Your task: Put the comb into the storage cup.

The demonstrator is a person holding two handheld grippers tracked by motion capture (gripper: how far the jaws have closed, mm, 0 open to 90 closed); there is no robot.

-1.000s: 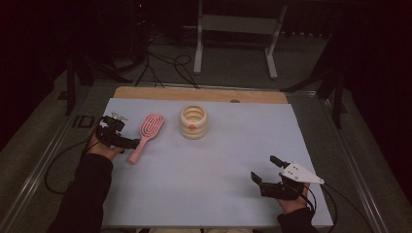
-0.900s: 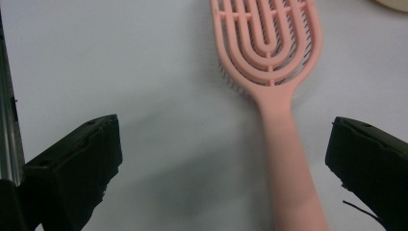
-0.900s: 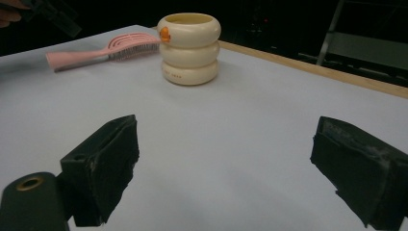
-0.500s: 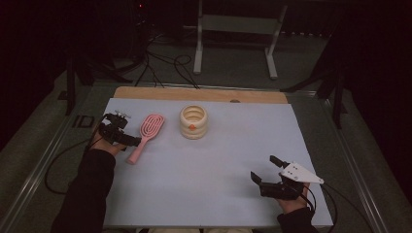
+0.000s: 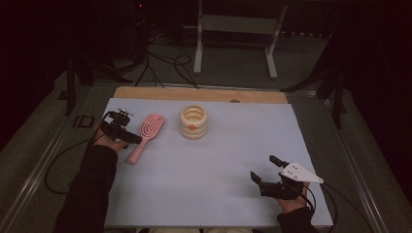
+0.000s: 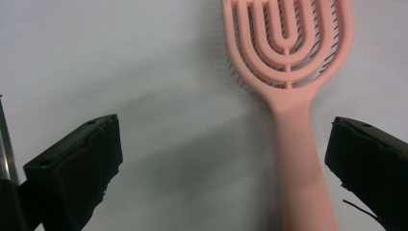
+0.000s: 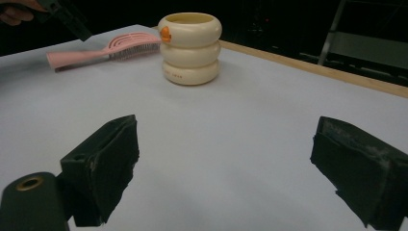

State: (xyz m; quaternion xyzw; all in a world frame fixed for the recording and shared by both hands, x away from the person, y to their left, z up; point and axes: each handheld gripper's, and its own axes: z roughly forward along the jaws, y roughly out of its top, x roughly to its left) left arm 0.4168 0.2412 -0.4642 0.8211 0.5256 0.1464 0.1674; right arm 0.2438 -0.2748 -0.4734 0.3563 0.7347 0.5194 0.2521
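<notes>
Since the earlier frame your left gripper (image 5: 127, 137) has edged closer over the pink brush (image 5: 145, 136), jaws released astride its handle, brush at 9 o'clock of the cream holder (image 5: 193, 122), your right gripper (image 5: 265, 175) unchanged, jaws released, at 5 o'clock.

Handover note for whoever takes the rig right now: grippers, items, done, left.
Left gripper: open, jaws either side of the pink hairbrush handle, not closed on it.
Right gripper: open, holding nothing, near the table's front right.
Hairbrush lies flat on the table, left of the cream ringed holder, apart from it.
Done: approach to the brush.
Left: probably close on the handle and lift.
</notes>
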